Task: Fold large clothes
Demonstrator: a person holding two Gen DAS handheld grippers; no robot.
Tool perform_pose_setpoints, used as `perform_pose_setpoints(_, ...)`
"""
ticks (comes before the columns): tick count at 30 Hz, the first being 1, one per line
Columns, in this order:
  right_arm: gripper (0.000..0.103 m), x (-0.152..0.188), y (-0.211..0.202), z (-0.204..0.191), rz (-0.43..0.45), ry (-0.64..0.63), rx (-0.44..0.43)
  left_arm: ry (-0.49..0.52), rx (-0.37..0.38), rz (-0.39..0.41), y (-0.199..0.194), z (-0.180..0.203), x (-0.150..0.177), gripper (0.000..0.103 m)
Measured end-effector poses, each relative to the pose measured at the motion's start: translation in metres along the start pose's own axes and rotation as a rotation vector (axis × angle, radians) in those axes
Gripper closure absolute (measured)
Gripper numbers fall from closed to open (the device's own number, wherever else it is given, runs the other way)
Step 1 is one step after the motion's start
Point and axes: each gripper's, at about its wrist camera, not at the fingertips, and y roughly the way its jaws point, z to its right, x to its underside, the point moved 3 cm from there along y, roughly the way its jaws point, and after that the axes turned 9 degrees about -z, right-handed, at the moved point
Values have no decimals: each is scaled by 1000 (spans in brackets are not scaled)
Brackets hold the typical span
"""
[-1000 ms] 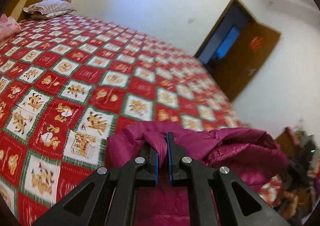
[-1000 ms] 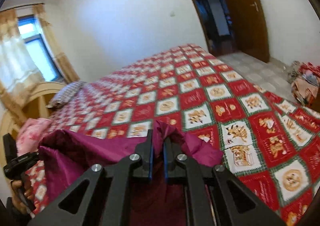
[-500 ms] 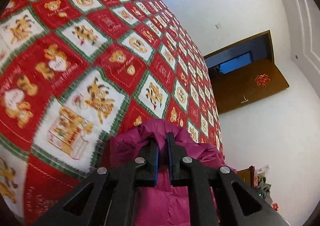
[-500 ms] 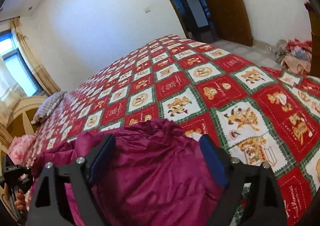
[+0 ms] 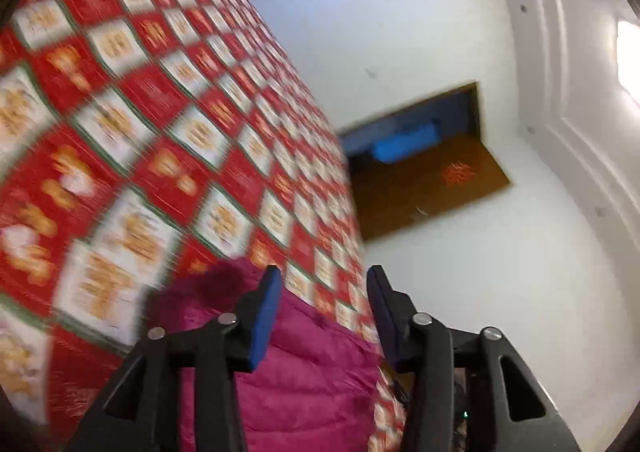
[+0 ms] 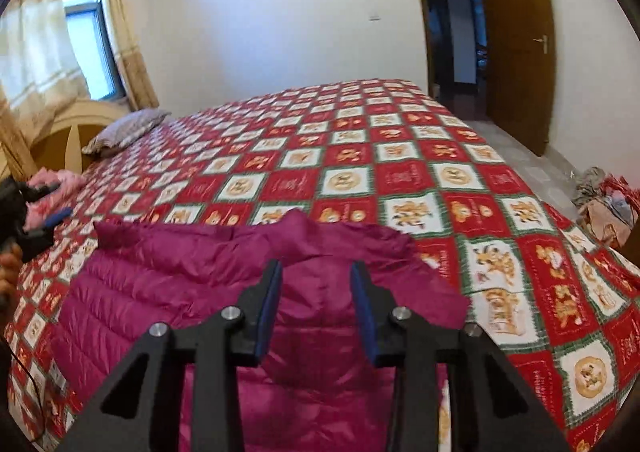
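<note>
A magenta quilted puffer jacket (image 6: 208,292) lies spread on the bed near its front edge. It also shows in the blurred, tilted left wrist view (image 5: 308,384). My right gripper (image 6: 316,272) is open and empty, just above the jacket's middle. My left gripper (image 5: 324,276) is open and empty, above the jacket's upper edge. It also shows from outside at the far left of the right wrist view (image 6: 36,224), beside the jacket's left end.
A red, white and green patchwork bedspread (image 6: 400,176) covers the large bed. A striped pillow (image 6: 128,128) and pink cloth (image 6: 52,184) lie near the headboard. An open brown door (image 6: 516,48) stands at the right. A pile of clothes (image 6: 604,204) lies on the floor.
Both grippers opened and let go of the jacket, the right one first. The jacket now lies flat on the bed. The left gripper has tilted and is moving.
</note>
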Motion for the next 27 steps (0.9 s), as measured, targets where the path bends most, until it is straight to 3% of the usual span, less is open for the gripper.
perform_pose_setpoints(1, 64, -1, 6, -2, -7, 4, -4, 69, -107, 1, 3, 10, 3, 57)
perform_pose_setpoints(2, 65, -5, 14, -5, -14, 12, -8, 188, -262, -15, 14, 26, 12, 57)
perform_pose_setpoints(4, 69, -11, 31, -11, -29, 18, -1, 325, -406, -53, 42, 45, 36, 57)
perform_pose_setpoints(7, 72, -12, 59, -18, -65, 31, 40, 393, -463, -104, 90, 58, 71, 56)
perform_pose_setpoints(9, 75, -7, 76, -16, -91, 28, 101, 497, -527, -95, 121, 64, 87, 56)
perform_pose_setpoints(11, 75, 1, 91, -8, -117, 27, 146, 556, -648, -51, 143, 54, 90, 56)
perform_pose_setpoints(13, 78, 10, 98, 7, -127, 79, 115, 537, -724, -57, 153, 35, 87, 56)
perform_pose_setpoints(21, 78, 11, 109, 14, -112, 125, 36, 366, -567, -46, 163, -13, 76, 56)
perform_pose_setpoints(27, 97, 13, 113, 33, -105, 229, 9, 329, -545, -41, 172, -17, 73, 56)
